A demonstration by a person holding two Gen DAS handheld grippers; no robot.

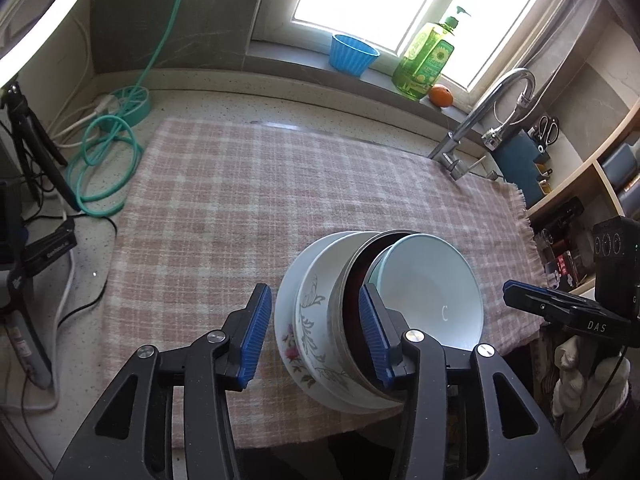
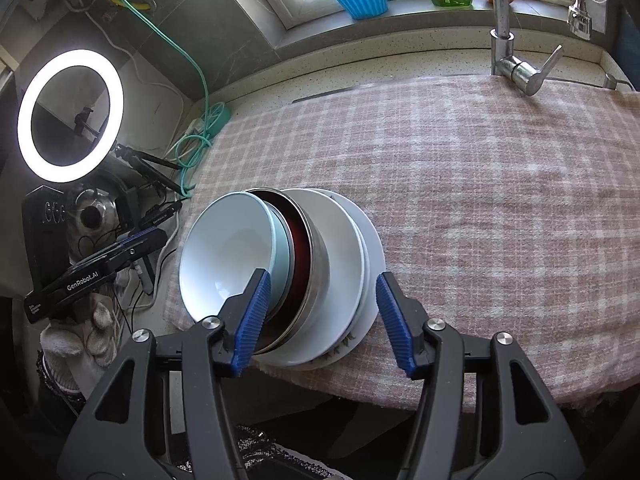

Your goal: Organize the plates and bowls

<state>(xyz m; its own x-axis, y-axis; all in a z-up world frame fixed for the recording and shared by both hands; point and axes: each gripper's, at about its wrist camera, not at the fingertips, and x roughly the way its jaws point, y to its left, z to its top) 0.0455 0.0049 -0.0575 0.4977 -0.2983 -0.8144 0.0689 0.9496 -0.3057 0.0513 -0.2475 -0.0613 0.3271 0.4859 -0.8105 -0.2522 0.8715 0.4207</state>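
Both grippers pitched steeply down at the nested dish stack, one from each side.

Stack: pale white bowl (image 1: 428, 288) on top, inside a steel bowl with dark red lining (image 1: 352, 280), inside a white bowl with grey leaf print (image 1: 316, 320), on a white plate with pink flower rim (image 1: 290, 316). It sits on the pink-and-white checked cloth (image 1: 240, 200), lower centre-right of the left wrist view and lower centre-left of the right wrist view, near the cloth's front edge.

Left gripper (image 1: 316, 332): jaws spread, straddling the plate and bowl rims; left pad clear of the plate, right pad looks inside the steel bowl's rim. Not pinching anything.

Right gripper (image 2: 324, 318): jaws spread wider. Left pad sits over the pale white bowl's rim, right pad stands just off the plate edge with cloth showing in the gap. No grip.

Opposite gripper shows at each frame's edge, with a gloved hand (image 2: 86, 330) on the left one at lower left of the right wrist view.
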